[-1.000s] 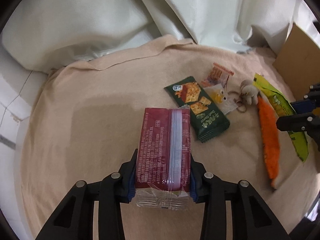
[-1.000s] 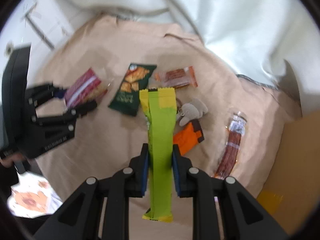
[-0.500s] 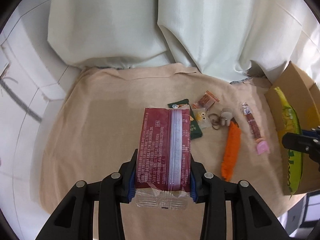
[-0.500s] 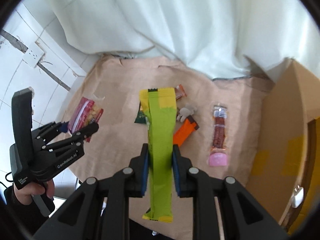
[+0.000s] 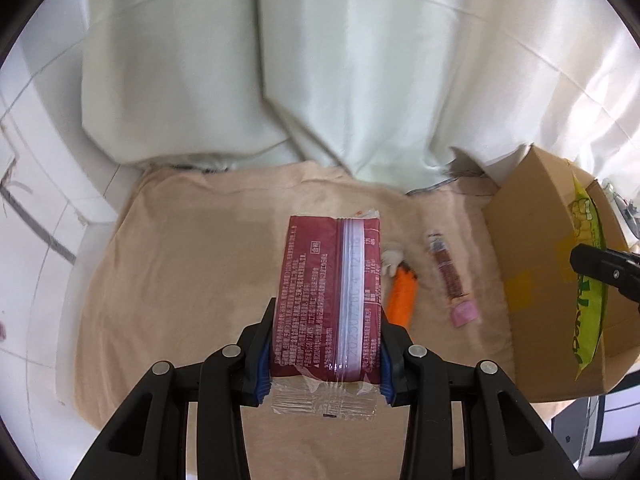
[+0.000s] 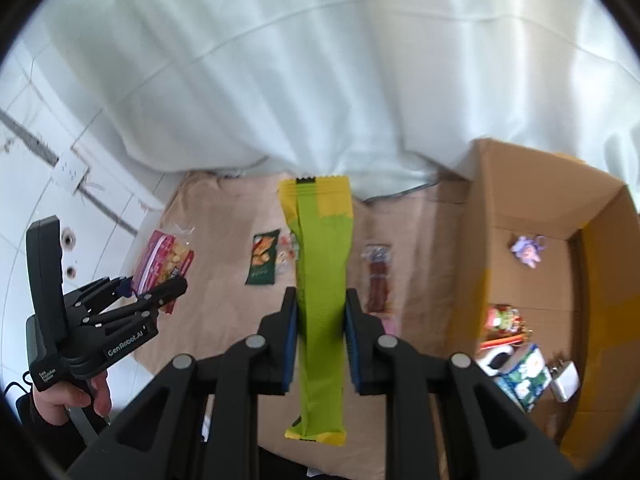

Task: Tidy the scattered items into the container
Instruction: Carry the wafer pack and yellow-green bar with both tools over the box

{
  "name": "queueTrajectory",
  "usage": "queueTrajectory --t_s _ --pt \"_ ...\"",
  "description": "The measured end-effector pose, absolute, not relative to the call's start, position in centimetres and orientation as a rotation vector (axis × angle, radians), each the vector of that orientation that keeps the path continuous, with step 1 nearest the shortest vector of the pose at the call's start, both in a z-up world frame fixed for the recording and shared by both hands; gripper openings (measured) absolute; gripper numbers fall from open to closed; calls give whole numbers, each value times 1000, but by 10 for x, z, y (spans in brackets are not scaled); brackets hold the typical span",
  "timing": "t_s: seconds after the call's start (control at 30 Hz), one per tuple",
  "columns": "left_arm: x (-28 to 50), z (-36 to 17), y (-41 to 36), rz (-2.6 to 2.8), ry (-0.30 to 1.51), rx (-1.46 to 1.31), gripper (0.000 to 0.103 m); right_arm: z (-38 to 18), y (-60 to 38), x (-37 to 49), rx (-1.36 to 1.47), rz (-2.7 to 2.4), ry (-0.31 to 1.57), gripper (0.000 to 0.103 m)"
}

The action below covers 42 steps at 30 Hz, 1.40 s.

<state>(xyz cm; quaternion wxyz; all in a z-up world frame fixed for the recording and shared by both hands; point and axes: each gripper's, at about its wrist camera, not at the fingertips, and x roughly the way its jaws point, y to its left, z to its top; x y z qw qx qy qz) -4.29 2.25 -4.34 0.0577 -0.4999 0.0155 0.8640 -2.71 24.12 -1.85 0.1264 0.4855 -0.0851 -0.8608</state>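
You held the left gripper [image 5: 326,344] clamped on a dark red snack packet [image 5: 328,292], its blue-padded jaws pressed against both long sides, the packet lifted clear above the beige cloth [image 5: 180,280]. Your right gripper [image 6: 320,340] was closed on a long green and yellow packet [image 6: 322,280], gripped around its middle with both ends sticking out past the jaws. In the left wrist view that green packet hung over the open top of the cardboard box [image 5: 532,240], which stood at the right edge of the cloth.

Still lying on the cloth were a green cracker packet [image 6: 262,258], a small clear-wrapped sweet [image 6: 288,256] just beside it, a sausage stick in clear wrap [image 5: 450,276] with a pink tag at its near end, and an orange carrot-shaped toy [image 5: 402,298] touching a small pale plush piece [image 5: 390,262]. The sausage stick lay between the carrot toy and the box.

Inside the box, the right wrist view showed a small purple toy [image 6: 528,250] near the far wall and several colourful packets [image 6: 516,356] bunched toward the near side; what they were could not be made out.

Your hand [image 6: 68,400] was wrapped around the left gripper's handle. White curtain [image 5: 320,80] hung behind the table.
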Motion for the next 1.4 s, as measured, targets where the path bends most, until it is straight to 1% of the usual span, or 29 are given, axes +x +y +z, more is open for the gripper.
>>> queueTrajectory --t_s 0.23,0.43,0.57,0.77,0.93,1.1,1.27,1.4 --pt "-60 -15 76 2576 123 -1405 41 13 297 -18 1353 -2667 -273 25" --pt "-74 12 144 2512 171 -1294 41 31 348 -2 1347 -2794 -309 25" --pt "-77 28 196 2455 215 -1215 41 31 373 12 1370 -2843 -334 25" --pt "-77 37 258 2364 255 -1159 41 16 408 24 1439 -2869 -374 25" --pt "-75 30 301 2295 290 -1146 41 -3 432 29 1521 -2876 -399 25" --pt "-77 4 336 2232 327 -1174 41 -26 445 32 1590 -2856 -407 25" --pt "-73 -15 346 2198 356 -1215 41 -42 453 31 1637 -2827 -442 25" --pt "-77 -21 348 2194 366 -1233 41 -44 455 30 1654 -2818 -431 25"
